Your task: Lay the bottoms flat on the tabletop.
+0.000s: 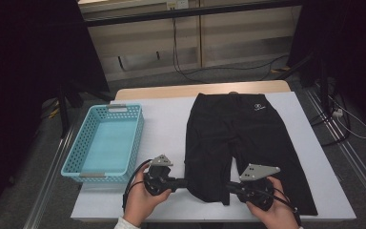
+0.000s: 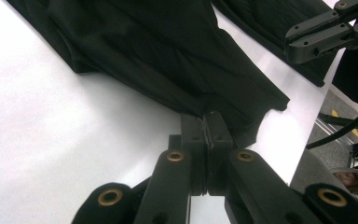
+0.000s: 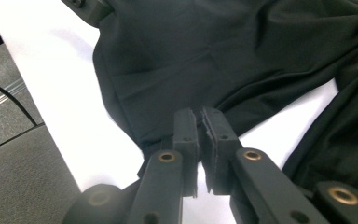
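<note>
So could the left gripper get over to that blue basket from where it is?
Probably yes. The left gripper sits just right of the blue basket, with bare white table between them. But its jaws are shut on the black shorts, so the cloth would drag along.

Basket (image 1: 106,143) on table (image 1: 167,124), left of shorts (image 1: 240,138) lying flat

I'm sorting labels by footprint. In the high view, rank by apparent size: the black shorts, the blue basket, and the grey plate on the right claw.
1. black shorts, largest.
2. blue basket.
3. grey plate, smallest by far.
</note>
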